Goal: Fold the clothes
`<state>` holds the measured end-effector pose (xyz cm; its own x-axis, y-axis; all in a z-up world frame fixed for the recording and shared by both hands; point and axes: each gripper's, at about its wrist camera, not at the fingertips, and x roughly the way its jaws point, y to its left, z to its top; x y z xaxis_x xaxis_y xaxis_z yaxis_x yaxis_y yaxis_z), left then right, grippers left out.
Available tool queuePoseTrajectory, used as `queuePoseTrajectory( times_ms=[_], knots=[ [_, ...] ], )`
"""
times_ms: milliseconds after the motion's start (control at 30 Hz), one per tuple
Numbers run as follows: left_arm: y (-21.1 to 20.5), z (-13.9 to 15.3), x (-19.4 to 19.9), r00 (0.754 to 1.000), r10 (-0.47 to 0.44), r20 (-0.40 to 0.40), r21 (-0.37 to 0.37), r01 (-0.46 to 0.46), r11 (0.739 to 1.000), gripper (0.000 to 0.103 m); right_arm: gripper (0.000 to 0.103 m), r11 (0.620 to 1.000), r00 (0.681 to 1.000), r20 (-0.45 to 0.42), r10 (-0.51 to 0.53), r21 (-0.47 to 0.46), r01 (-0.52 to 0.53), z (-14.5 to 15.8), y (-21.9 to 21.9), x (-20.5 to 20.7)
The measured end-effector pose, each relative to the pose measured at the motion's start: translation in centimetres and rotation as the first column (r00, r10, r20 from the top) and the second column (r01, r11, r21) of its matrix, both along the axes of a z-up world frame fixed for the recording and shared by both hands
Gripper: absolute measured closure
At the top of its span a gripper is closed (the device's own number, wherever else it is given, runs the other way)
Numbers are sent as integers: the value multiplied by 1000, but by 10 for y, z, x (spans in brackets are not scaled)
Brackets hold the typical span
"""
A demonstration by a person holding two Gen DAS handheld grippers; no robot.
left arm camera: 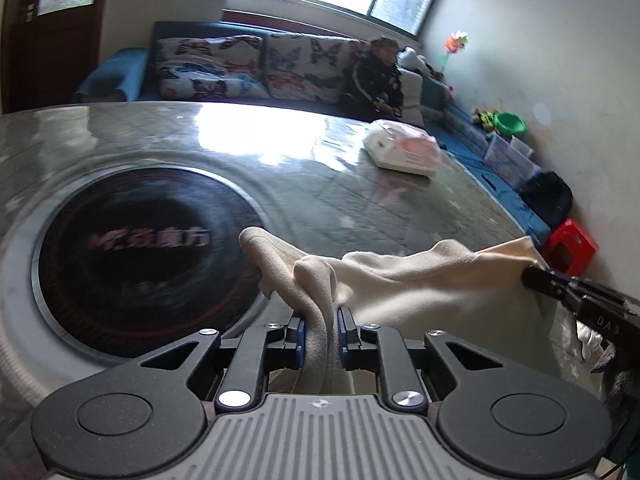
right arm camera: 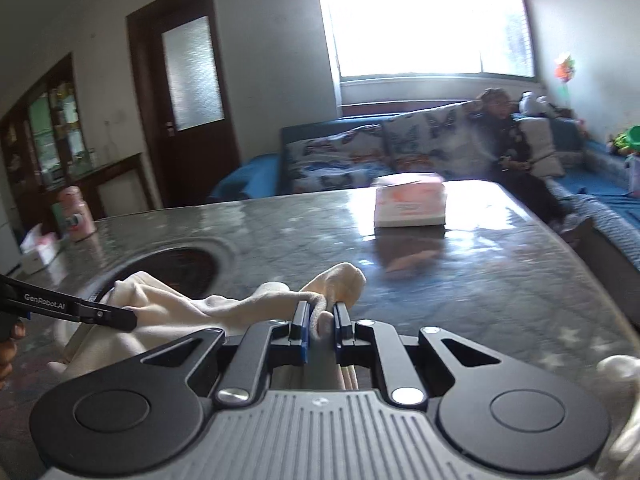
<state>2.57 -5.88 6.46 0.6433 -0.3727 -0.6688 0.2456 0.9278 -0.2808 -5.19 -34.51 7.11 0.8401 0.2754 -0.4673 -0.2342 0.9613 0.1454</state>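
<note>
Cream garment (left arm camera: 400,280) hangs stretched between both tools above the marble table (left arm camera: 320,184), seemingly so an edge can be carried over for a fold. Left gripper (left arm camera: 322,332) pinches a bunched fold tight; right gripper (right arm camera: 322,320) clamps another. A tissue box (right arm camera: 410,204) sits well beyond.

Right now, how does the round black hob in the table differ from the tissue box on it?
The round black hob is dark, circular and set flush into the table, while the tissue box is pale, rectangular and stands above the surface. The hob carries light lettering; the box shows a pink print. In the left view the hob lies beside the cream cloth; the box sits farther off, toward the sofa. Both are clear of the cloth.
</note>
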Motion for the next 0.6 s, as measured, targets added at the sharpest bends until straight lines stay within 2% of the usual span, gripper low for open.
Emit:
queuePoseTrajectory(
  times_ms=[200, 600],
  knots=[
    [-43, 0, 21, 998, -65, -5, 24, 65, 998, 86, 93, 997, 997, 17, -80, -20, 80, 5, -30, 4],
    [-104, 0, 60, 992, -124, 30, 81, 121, 989, 86, 93, 977, 980, 22, -198, -69, 200, 2, -75, 36]
  ],
)
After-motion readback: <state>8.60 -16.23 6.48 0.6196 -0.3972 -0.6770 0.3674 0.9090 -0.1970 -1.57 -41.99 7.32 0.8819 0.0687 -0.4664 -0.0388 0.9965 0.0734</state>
